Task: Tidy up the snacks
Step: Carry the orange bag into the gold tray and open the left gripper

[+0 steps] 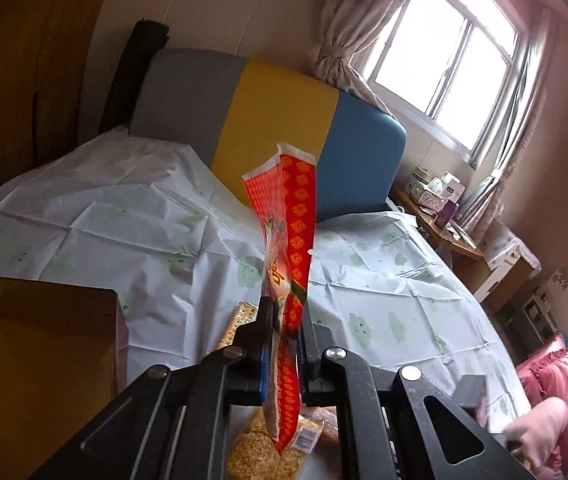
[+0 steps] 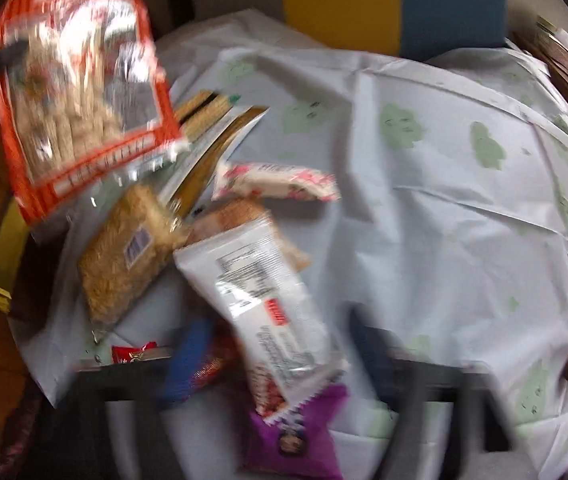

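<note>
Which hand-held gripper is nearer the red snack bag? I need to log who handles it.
Left. The left hand-held gripper is shut on the red snack bag, lifting it. The right hand-held gripper hangs lower, over the white packet.

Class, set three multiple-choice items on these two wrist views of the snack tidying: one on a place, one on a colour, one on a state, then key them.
1. Where is the gold tin in the left wrist view?
A. left of the gripper
B. on the windowsill
C. on the nightstand

2. What colour is the headboard's middle panel?
A. pink
B. yellow
C. black

3. How is the red snack bag?
A. flat on the sheet
B. inside the tin
C. clamped in the left gripper

Key: 1 A, the tin fills the lower left; 2 B, between grey and blue; 3 C, both fingers press it, lifted above the sheet.
</note>
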Demonstrator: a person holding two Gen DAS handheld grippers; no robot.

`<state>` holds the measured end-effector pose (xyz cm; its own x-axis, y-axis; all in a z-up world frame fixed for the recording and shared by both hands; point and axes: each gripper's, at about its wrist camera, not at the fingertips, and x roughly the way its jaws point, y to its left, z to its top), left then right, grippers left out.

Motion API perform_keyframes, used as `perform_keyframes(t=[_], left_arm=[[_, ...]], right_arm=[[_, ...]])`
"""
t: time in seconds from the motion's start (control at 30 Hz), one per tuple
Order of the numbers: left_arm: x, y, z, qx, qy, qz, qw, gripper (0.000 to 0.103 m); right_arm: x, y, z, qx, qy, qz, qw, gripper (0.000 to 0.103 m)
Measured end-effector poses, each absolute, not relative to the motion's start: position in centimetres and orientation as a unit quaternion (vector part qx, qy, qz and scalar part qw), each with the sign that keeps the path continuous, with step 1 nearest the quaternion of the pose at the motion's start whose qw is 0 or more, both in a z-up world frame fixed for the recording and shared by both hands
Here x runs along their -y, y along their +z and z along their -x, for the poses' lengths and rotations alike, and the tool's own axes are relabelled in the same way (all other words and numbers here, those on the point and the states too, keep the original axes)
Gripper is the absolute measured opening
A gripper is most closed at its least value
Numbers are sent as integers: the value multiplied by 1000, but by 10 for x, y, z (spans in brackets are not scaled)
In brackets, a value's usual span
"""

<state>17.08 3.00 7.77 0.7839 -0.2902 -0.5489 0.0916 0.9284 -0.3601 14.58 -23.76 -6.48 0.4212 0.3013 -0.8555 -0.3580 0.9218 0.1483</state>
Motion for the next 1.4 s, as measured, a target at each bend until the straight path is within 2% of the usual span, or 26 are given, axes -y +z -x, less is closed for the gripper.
perform_keyframes(t=[0.1, 0.23, 0.4, 0.57, 0.87, 1.0, 1.13, 1.23, 1.4], left_arm=[[-46, 89, -162, -306, -100, 164, 932, 10], [-77, 110, -144, -293, -92, 176, 935, 10], [-118, 127, -123, -289, -65, 177, 939, 10], [-160, 126, -105, -305, -27, 168, 937, 10], [-185, 74, -120, -396, 9, 177, 901, 10], [-179, 44, -143, -412, 17, 193, 891, 11], [-178, 29, -159, -411, 22, 226, 883, 17], [-171, 12, -169, -430, 1, 237, 871, 36], [-171, -17, -177, -475, 88, 197, 853, 33]], right_arm=[[228, -73, -142, -494, 197, 50, 845, 36], [226, -76, -142, -498, 203, 42, 842, 36], [232, -73, -145, -510, 203, 17, 836, 41], [237, -75, -165, -512, 189, 12, 838, 41], [238, -70, -168, -510, 174, 7, 842, 41], [237, -71, -169, -507, 169, 9, 845, 41], [241, -70, -168, -506, 166, 1, 846, 42], [241, -68, -169, -505, 169, -6, 847, 42], [241, -64, -168, -496, 170, -8, 852, 42]])
